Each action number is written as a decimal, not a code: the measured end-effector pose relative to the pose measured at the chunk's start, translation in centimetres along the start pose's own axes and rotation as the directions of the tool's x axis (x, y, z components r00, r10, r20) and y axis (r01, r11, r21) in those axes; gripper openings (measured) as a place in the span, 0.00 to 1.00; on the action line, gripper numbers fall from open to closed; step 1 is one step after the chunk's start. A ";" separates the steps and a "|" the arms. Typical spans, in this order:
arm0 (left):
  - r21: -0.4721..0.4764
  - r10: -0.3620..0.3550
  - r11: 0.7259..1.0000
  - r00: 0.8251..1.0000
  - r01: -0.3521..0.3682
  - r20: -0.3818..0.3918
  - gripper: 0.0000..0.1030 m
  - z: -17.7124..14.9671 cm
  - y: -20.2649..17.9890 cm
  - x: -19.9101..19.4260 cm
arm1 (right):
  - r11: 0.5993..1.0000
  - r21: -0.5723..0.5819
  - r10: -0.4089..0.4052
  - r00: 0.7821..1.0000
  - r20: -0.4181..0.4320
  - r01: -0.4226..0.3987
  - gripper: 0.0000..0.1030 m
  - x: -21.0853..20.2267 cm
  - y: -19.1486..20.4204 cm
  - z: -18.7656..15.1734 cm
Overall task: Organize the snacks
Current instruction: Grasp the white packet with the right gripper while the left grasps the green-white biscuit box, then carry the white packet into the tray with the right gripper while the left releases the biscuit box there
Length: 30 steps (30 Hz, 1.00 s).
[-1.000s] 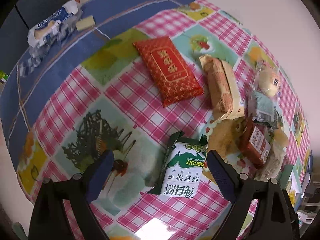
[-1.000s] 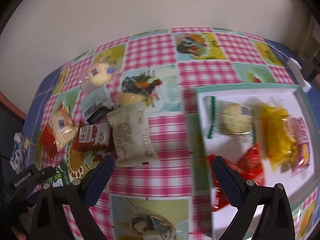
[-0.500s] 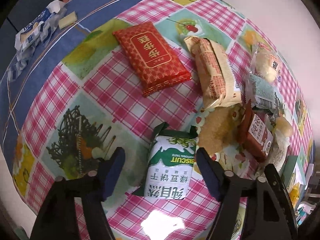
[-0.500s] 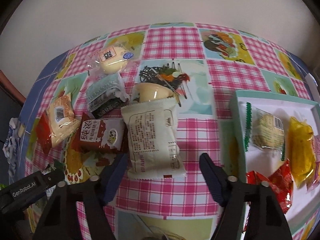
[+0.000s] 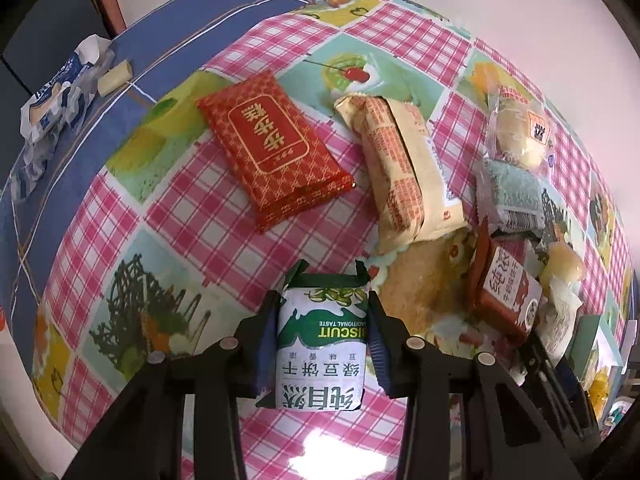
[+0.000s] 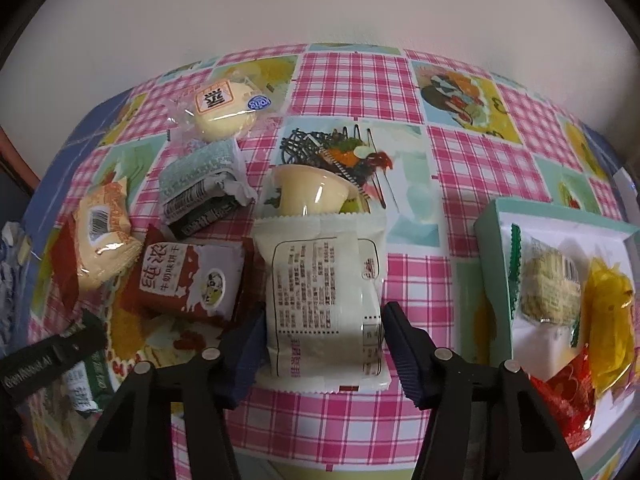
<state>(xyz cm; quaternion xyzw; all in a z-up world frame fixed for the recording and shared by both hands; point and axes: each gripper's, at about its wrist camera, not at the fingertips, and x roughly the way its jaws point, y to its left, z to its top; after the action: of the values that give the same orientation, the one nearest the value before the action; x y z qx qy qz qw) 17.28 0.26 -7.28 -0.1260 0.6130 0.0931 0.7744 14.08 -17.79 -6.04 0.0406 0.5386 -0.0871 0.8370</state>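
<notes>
Left wrist view, left claw [image 5: 322,340]: closed against both sides of the green-and-white biscuit packet [image 5: 323,350], which lay on the bench [image 5: 192,216].
Beyond left claw: red packet [image 5: 274,148] lay flat; a tan wrapped snack [image 5: 400,168] lay just beside it, to the right.
Further right: clustered snacks, among them a brown milk-biscuit packet [image 5: 506,288].
Right wrist view, right claw [image 6: 322,344]: jaws open, one either side of the white packet [image 6: 324,304]; contact could not be told.
White packet: lay printed side up on the bench, its far edge touching a pale jelly cup [image 6: 310,192].
Left of it: brown milk-biscuit packet, grey-green wrapped snack [image 6: 200,184], clear-wrapped bun [image 6: 224,110].
Right: teal-rimmed tray [image 6: 494,264] held a green-edged cookie pack [image 6: 548,288], a yellow pack and a red pack.
</notes>
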 end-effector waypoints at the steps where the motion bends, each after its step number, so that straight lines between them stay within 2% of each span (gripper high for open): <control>1: 0.000 -0.004 1.000 1.000 0.004 0.000 0.41 0.3 0.3 0.2 | 1.000 -0.010 -0.007 1.000 0.007 0.007 0.55 0.0 0.2 0.0; 9: -0.040 -0.072 0.997 0.997 0.072 -0.010 0.41 2.2 2.0 1.0 | 1.000 -0.020 0.001 1.000 0.019 -0.001 0.54 -0.4 0.0 -0.3; 15: -0.045 -0.078 0.996 0.997 0.077 -0.016 0.41 3.7 1.5 1.5 | 1.000 0.002 0.009 1.000 0.014 -0.009 0.53 -0.4 -0.7 -0.1; 21: -0.048 -0.090 0.995 0.996 0.089 -0.022 0.40 2.5 2.1 1.0 | 0.999 0.035 0.025 1.000 0.001 -0.025 0.53 -0.5 -1.7 -0.2; 30: -0.045 -0.123 0.992 0.992 0.122 -0.018 0.40 0.4 1.5 -0.5 | 0.986 0.129 0.109 0.994 0.004 -0.108 0.53 -1.8 -3.7 -0.4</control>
<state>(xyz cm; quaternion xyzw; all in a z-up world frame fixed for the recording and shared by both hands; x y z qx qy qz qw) 17.03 1.84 -6.79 -0.1812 0.6101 0.0572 0.7692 12.34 -21.19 -4.50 0.1239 0.5303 -0.0758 0.8353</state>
